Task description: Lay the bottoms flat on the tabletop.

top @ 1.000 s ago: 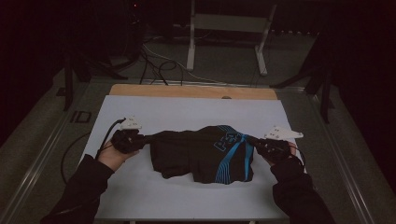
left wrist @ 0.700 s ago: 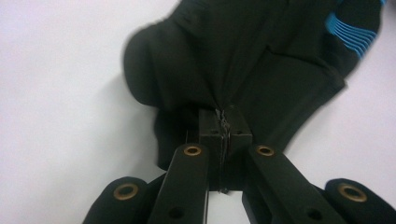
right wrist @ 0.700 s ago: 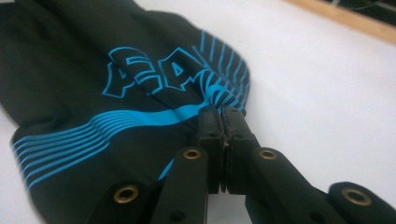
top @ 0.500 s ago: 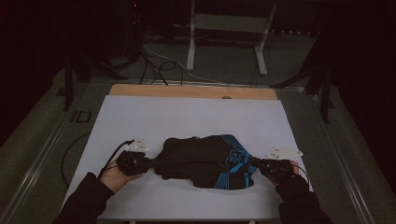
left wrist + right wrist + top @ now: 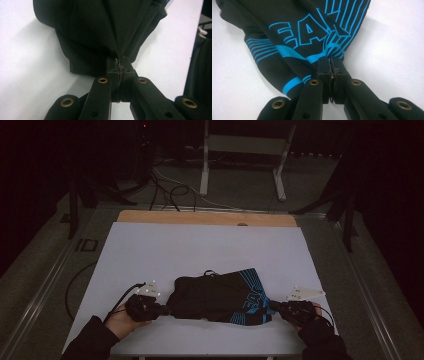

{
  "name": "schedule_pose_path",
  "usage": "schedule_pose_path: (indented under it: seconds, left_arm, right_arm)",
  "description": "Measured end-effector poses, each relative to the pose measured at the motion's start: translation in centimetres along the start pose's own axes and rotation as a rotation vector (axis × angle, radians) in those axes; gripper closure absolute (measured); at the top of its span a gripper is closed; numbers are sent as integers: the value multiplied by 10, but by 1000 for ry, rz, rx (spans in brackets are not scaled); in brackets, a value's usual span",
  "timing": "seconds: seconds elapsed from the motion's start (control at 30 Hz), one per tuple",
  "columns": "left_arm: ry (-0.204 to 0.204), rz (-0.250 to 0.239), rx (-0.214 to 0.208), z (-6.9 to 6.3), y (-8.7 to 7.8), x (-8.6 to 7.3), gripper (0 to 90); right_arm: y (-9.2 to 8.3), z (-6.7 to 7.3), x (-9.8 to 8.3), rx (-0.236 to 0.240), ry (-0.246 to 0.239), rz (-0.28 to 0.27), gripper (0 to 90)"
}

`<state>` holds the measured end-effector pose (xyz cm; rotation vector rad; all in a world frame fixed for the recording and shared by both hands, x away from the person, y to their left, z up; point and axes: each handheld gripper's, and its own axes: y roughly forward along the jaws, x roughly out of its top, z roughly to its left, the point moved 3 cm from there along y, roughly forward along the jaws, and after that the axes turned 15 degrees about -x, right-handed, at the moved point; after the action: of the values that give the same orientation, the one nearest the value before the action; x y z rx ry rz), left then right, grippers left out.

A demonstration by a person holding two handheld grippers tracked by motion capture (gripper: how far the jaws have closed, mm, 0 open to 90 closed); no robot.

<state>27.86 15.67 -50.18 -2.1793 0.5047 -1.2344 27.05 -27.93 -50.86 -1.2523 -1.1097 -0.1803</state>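
White bench (image 5: 200,250), dark room. Black shorts (image 5: 215,297) (blue stripes) are laid at lower centre of the frame, pinched at opposite ends by left tongs (image 5: 162,310) and right tongs (image 5: 274,307), both pressed together on fabric.

Blue outlined "EA" — black garment (image 5: 294,37)

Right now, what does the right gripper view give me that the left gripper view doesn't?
Right gripper view alone: the garment's blue stripes and outlined blue lettering, with the right gripper clamped on a striped corner. Left gripper view alone: plain black folds, the left gripper pinching a bunched plain edge, and dark gear past the table's edge. Both: jaws shut on cloth, and the white tabletop under the garment.
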Motion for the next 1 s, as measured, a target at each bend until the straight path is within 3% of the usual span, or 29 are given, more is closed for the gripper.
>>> schedule_pose_path:
  seconds: [0.1, 0.13, 0.17, 0.2, 0.23, 0.27, 0.4, 0.53, 0.57, 0.67, 0.7, 0.8, 0.83, 0.87, 1.0]
  left_arm:
    - [-3, -38, 4, 1, -8, 6, 797]
    - [-8, -72, 9, 1, -15, 11, 678]
    - [-8, -72, 9, 1, -15, 11, 620]
    - [-8, -83, 19, 2, -18, 13, 536]
    - [-9, -85, 31, 2, -20, 15, 462]
    - [-8, -81, 35, 2, -22, 17, 407]
    - [-7, -93, 73, 5, -25, 20, 232]
    - [-20, -113, 73, 10, -22, 20, 143]
    - [-25, -117, 58, 12, -22, 19, 35]
    - [-45, -144, 48, 20, -22, 18, 15]
    - [-54, -147, 51, 23, -22, 17, 26]
    - [-77, -150, 75, 31, -23, 13, 63]
    - [-82, -151, 77, 34, -24, 12, 145]
    - [-79, -143, 87, 36, -24, 11, 159]
    - [-76, -113, 73, 46, -22, 6, 211]
  right_arm:
    - [-1, 0, 4, -3, 0, -9, 877]
    - [-1, 0, 8, 1, -8, -17, 866]
    - [-1, 0, 8, 1, -8, -17, 866]
    - [-2, -1, 13, 6, -7, -39, 778]
    - [-3, -2, 17, 3, 3, -53, 778]
    - [-3, -5, 22, -5, 13, -71, 678]
    - [-4, -14, 44, -28, 65, -121, 594]
    - [2, -19, 60, -50, 93, -123, 516]
    - [10, -20, 68, -49, 109, -115, 490]
    - [21, -19, 72, -61, 112, -102, 478]
    - [35, -19, 73, -53, 129, -72, 470]
    - [49, -20, 70, -77, 124, -38, 455]
    - [59, -23, 65, -112, 135, -4, 451]
    - [64, -26, 62, -119, 141, 13, 442]
    - [76, -30, 53, -102, 179, 59, 437]
